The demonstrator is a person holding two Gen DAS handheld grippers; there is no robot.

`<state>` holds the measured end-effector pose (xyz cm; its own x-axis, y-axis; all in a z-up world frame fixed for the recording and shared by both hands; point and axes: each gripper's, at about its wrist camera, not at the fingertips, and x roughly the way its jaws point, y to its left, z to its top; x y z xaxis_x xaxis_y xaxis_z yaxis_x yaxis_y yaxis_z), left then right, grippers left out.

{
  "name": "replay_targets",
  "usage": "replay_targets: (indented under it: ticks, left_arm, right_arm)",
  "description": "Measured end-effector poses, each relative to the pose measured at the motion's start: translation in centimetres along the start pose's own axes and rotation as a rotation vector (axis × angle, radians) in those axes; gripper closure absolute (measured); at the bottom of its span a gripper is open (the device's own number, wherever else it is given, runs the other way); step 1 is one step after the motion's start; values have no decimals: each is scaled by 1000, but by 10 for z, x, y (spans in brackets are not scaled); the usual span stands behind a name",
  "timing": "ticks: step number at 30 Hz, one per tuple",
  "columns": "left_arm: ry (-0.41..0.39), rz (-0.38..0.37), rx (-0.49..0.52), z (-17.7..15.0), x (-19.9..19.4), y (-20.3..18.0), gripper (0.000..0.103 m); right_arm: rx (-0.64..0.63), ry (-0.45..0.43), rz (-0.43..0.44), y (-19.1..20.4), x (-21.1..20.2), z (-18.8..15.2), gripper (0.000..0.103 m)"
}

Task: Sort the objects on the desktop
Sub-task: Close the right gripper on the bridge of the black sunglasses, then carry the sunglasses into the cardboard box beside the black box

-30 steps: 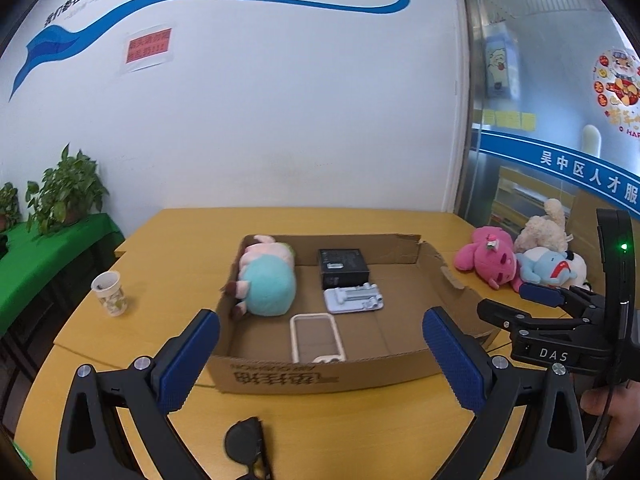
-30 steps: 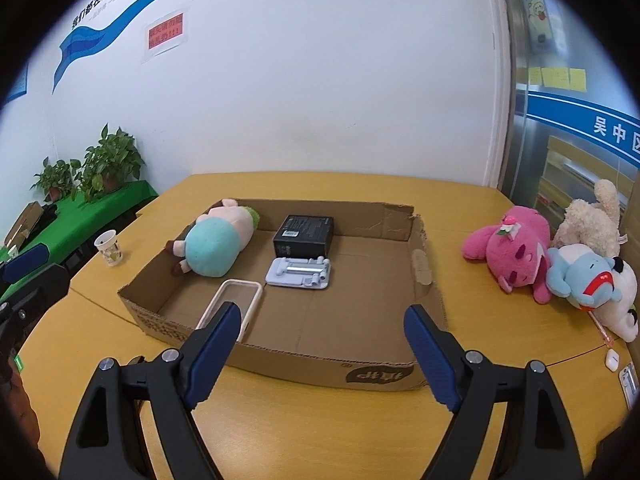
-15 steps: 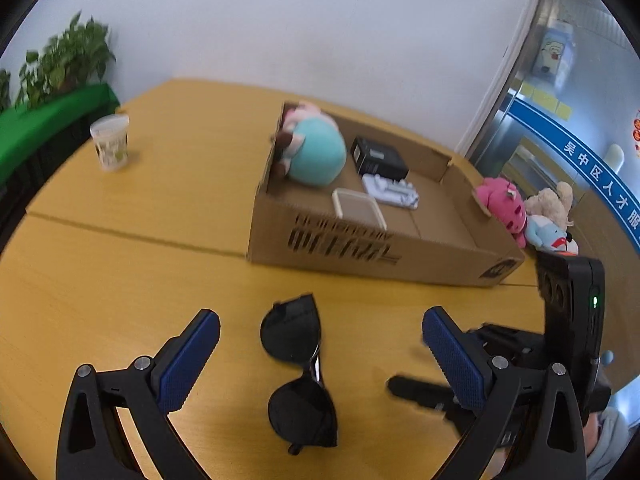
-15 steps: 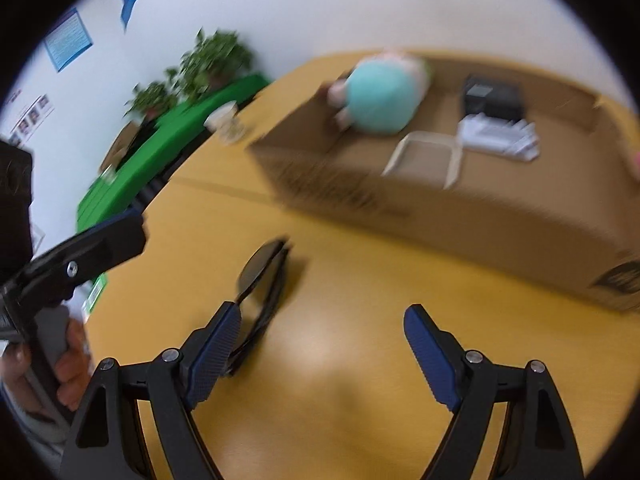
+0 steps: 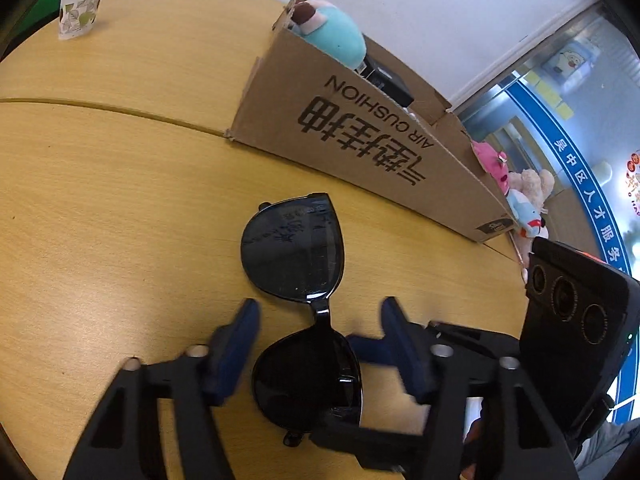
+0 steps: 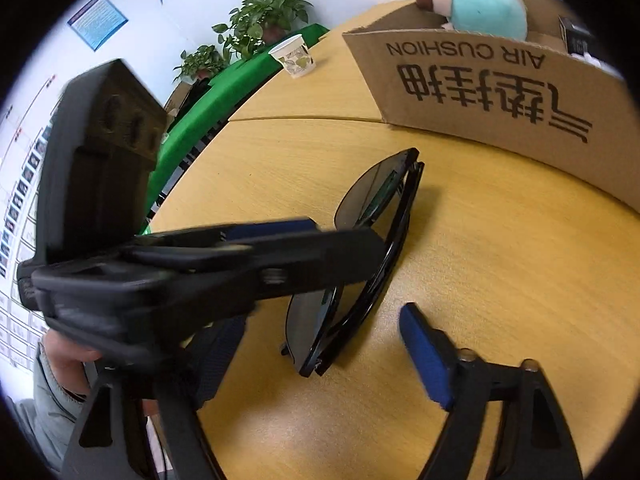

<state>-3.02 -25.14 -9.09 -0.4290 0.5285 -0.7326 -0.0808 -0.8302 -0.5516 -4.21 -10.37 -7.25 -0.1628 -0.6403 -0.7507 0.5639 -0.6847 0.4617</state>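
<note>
While straddled by left claw (image 5: 316, 340), sunglasses (image 5: 300, 252).

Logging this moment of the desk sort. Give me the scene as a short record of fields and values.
target: sunglasses, folded, lying on the wooden table, outside the box
left hand-held gripper: open, fingers either side of the sunglasses' bridge, not closed on them
right hand-held gripper: open, low beside the sunglasses, holding nothing
cardboard box: behind the sunglasses, holds a teal plush and a black box
paper cup: upright, far side of the table
loose plush toys: on the table past the box
</note>
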Motion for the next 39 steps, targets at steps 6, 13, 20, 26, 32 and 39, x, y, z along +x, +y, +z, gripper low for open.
replay_targets:
  ticks: [6, 13, 20, 26, 32, 39]
  left_arm:
    - [2, 41, -16, -2, 1, 0, 76]
    - [-21, 57, -8, -5, -7, -10, 81]
    - [-87, 41, 54, 7, -29, -53, 84]
    - [-162, 9, 175, 39, -50, -117, 84]
    - [-212, -68, 358, 95, -52, -211, 84]
    - [-207, -156, 479, 171, -28, -298, 84]
  right_arm:
    - [3, 4, 7, -6, 0, -3, 75]
    - [7, -19, 40, -8, -8, -10, 88]
    - [0, -117, 42, -12, -45, -11, 91]
    - [-49, -272, -12, -7, -109, -3, 91]
    - [-72, -440, -85, -20, -192, 24, 93]
    - [-86, -590, -202, -56, -276, 75, 93]
